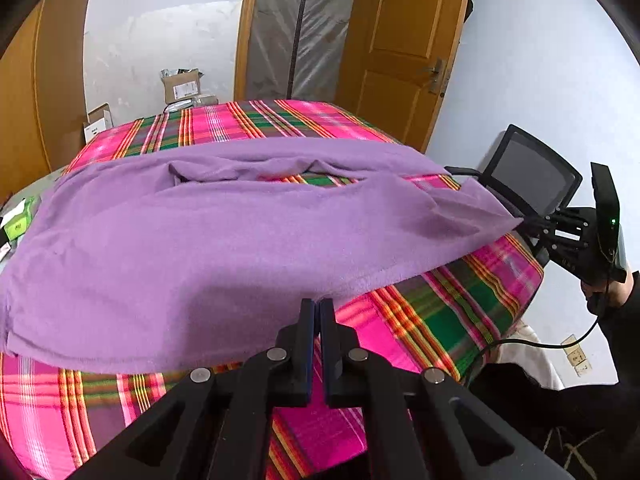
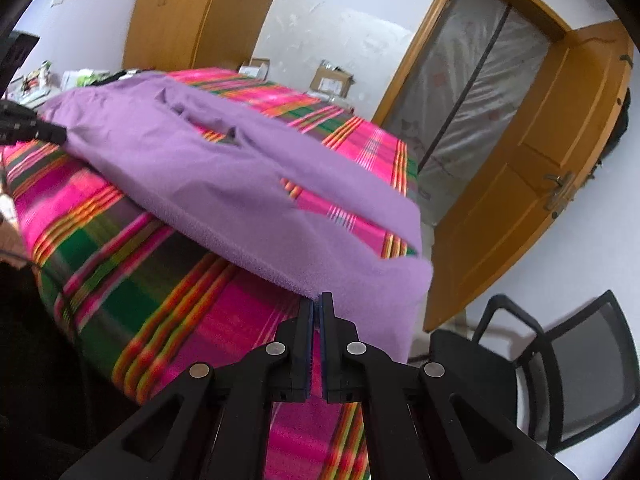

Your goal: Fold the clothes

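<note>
Now we pinch the purple cloth point(image 1: 224, 240) with both grippers, left gripper point(image 1: 319, 305) and right gripper point(image 2: 317, 298) clamped on its near edge, probably. It hangs lifted over the striped table point(image 1: 448, 308).

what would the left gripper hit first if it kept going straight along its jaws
The left gripper is already shut on the near edge of the purple garment, so more of that fabric comes first, then probably the plaid bedcover beneath it; depth is unclear.
</note>
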`<state>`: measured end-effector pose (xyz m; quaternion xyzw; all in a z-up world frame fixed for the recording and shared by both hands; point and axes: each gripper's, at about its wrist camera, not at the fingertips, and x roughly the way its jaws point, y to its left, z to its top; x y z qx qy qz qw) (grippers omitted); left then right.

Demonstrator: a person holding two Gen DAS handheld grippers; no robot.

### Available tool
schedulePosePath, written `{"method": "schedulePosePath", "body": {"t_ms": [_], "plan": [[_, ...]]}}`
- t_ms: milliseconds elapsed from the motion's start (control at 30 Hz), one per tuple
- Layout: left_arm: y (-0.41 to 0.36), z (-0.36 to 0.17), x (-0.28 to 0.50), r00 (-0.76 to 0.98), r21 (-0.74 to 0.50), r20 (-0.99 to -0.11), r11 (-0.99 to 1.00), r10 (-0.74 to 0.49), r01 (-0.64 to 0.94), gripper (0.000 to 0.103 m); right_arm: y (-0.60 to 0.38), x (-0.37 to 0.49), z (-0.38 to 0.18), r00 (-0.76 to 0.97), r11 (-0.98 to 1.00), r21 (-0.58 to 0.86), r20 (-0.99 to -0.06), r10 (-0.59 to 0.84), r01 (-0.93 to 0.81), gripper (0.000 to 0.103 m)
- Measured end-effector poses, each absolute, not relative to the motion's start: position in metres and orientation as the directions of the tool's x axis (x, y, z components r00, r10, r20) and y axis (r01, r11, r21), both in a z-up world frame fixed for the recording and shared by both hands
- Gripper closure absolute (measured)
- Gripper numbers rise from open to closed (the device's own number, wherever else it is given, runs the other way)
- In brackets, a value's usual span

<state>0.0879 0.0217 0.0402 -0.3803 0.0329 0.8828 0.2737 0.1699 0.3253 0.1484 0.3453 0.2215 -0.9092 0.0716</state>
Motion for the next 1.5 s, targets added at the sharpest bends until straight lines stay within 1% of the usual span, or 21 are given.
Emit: {"method": "schedulePosePath", "body": {"t_ms": [133,167,233,300,333,367,467,533,600,700,767,867,933,967,1000,1033,1067,1167,1333,1433,1500], "plan": [[0.025,0.021,0.083,-0.525,-0.156,-0.73,-0.853,0.439,-0.498,0.1,0.324,0.172,0.128,-0.693,-0.889,-0.325,-0.721,0.013,0.322,0.1],[0.025,0.018,0.083,-0.518,-0.158,-0.734,-0.852,0.439,-0.498,0.1,0.323,0.173,0.124,-0.684,-0.887,-0.324,-0.729,0.013,0.328,0.096],[0.025,0.015,0.084,-0.505,-0.165,-0.742,-0.85,0.441,-0.501,0.1,0.322,0.176,0.119,-0.669,-0.883,-0.324,-0.743,0.015,0.34,0.095],[0.024,0.014,0.086,-0.494,-0.173,-0.744,-0.844,0.449,-0.507,0.1,0.334,0.18,0.126,-0.679,-0.915,-0.251,-0.733,-0.033,0.315,0.09],[0.023,0.014,0.087,-0.489,-0.178,-0.743,-0.84,0.457,-0.513,0.1,0.341,0.182,0.131,-0.685,-0.93,-0.211,-0.726,-0.058,0.302,0.086],[0.023,0.017,0.089,-0.488,-0.182,-0.738,-0.834,0.465,-0.52,0.1,0.352,0.182,0.135,-0.696,-0.952,-0.161,-0.715,-0.07,0.261,0.083],[0.021,0.029,0.096,-0.474,-0.232,-0.701,-0.799,0.532,-0.554,0.1,0.4,0.179,0.14,-0.718,-0.996,0.042,-0.691,-0.086,0.079,0.08],[0.024,0.037,0.098,-0.486,-0.234,-0.678,-0.789,0.551,-0.567,0.1,0.433,0.176,0.133,-0.712,-0.976,0.211,-0.694,-0.111,-0.054,0.079],[0.029,0.041,0.093,-0.502,-0.219,-0.672,-0.793,0.545,-0.568,0.1,0.46,0.172,0.119,-0.701,-0.915,0.375,-0.692,-0.171,-0.147,0.079],[0.038,0.041,0.081,-0.517,-0.202,-0.676,-0.807,0.525,-0.555,0.1,0.482,0.166,0.101,-0.711,-0.813,0.543,-0.655,-0.255,-0.208,0.076],[0.041,0.04,0.075,-0.516,-0.209,-0.678,-0.81,0.523,-0.547,0.1,0.495,0.161,0.092,-0.732,-0.73,0.644,-0.608,-0.307,-0.229,0.076],[0.042,0.038,0.067,-0.517,-0.212,-0.682,-0.817,0.517,-0.537,0.1,0.505,0.151,0.083,-0.745,-0.651,0.722,-0.564,-0.356,-0.236,0.076],[0.042,0.034,0.062,-0.518,-0.214,-0.688,-0.824,0.508,-0.524,0.1,0.507,0.142,0.078,-0.746,-0.638,0.734,-0.556,-0.367,-0.233,0.078],[0.042,0.032,0.059,-0.516,-0.218,-0.692,-0.828,0.504,-0.516,0.1,0.508,0.14,0.077,-0.75,-0.637,0.733,-0.555,-0.359,-0.238,0.086],[0.041,0.03,0.056,-0.516,-0.22,-0.697,-0.834,0.498,-0.507,0.1,0.509,0.139,0.077,-0.754,-0.637,0.732,-0.555,-0.351,-0.242,0.086],[0.041,0.027,0.054,-0.516,-0.222,-0.702,-0.839,0.491,-0.497,0.1,0.509,0.138,0.076,-0.759,-0.637,0.73,-0.554,-0.342,-0.246,0.094],[0.04,0.025,0.051,-0.515,-0.226,-0.706,-0.844,0.486,-0.487,0.1,0.51,0.141,0.08,-0.771,-0.646,0.722,-0.55,-0.321,-0.246,0.098],[0.038,0.018,0.046,-0.511,-0.23,-0.72,-0.856,0.469,-0.462,0.1,0.504,0.151,0.097,-0.809,-0.681,0.698,-0.522,-0.27,-0.223,0.099],[0.038,0.015,0.045,-0.508,-0.226,-0.728,-0.861,0.461,-0.456,0.1,0.503,0.186,0.129,-0.838,-0.726,0.633,-0.526,-0.148,-0.269,0.099],[0.039,0.015,0.045,-0.503,-0.228,-0.729,-0.858,0.464,-0.461,0.1,0.499,0.202,0.13,-0.814,-0.736,0.597,-0.571,-0.11,-0.319,0.098],[0.039,0.015,0.045,-0.503,-0.225,-0.73,-0.857,0.464,-0.463,0.1,0.497,0.209,0.122,-0.782,-0.733,0.576,-0.616,-0.098,-0.362,0.095]]}}
